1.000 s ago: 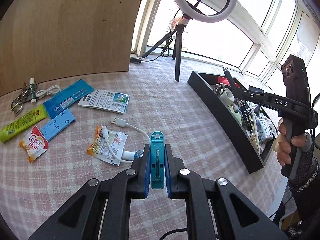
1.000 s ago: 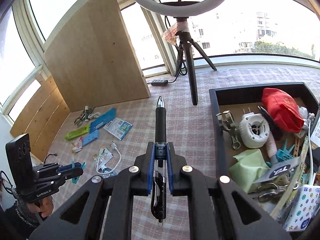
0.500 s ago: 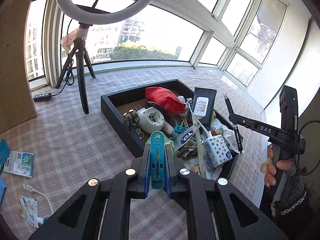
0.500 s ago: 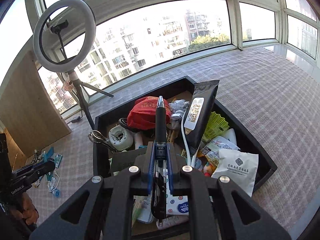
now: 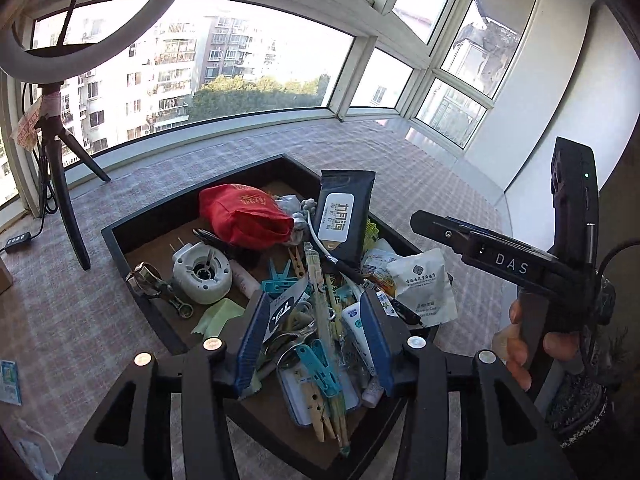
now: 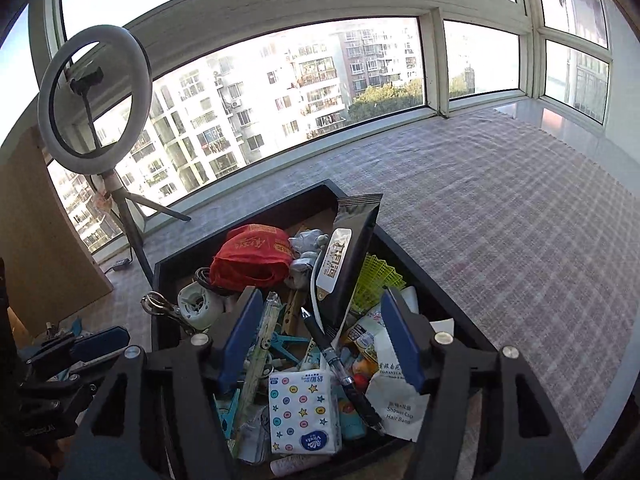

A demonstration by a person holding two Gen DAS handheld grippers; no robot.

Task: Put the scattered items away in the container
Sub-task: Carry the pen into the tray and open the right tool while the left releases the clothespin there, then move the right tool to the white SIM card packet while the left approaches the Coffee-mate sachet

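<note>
Both over the black tray [image 5: 120, 232], each seen from its own wrist camera. Left gripper [image 5: 314, 342]: blue pads spread wide, nothing between them. Right gripper [image 6: 320, 340]: likewise spread wide and empty-handed.

Teal clothes peg [image 5: 320, 372] lying loose in the tray on a clear flat case, directly between and below the left pads, beside a wooden peg [image 5: 316, 412]. Black pen [image 6: 340, 368] lying slantwise in the tray, tip toward the far side, resting across a white tissue pack with coloured dots [image 6: 304, 416] and next to a white shower-cap packet [image 6: 394, 404].

Elsewhere in the tray: red cloth bag [image 5: 244, 216] near the far corner, black wet-wipe pack [image 5: 344, 216] propped upright against the pile, white round reel [image 5: 202, 272] on the bare brown floor at the left, metal clamp [image 5: 156, 286] touching the left wall, pale green cloth [image 5: 218, 318], yellow-green mesh [image 6: 378, 278] at the right wall.

Tray sitting on a pink checked tablecloth [image 6: 500, 220]. Ring light on a tripod [image 6: 94, 100] standing behind the tray, near the window. At the far left edge of the left view, a printed sachet [image 5: 8, 376] and possibly a white cable on the cloth, too cropped to be sure.
</note>
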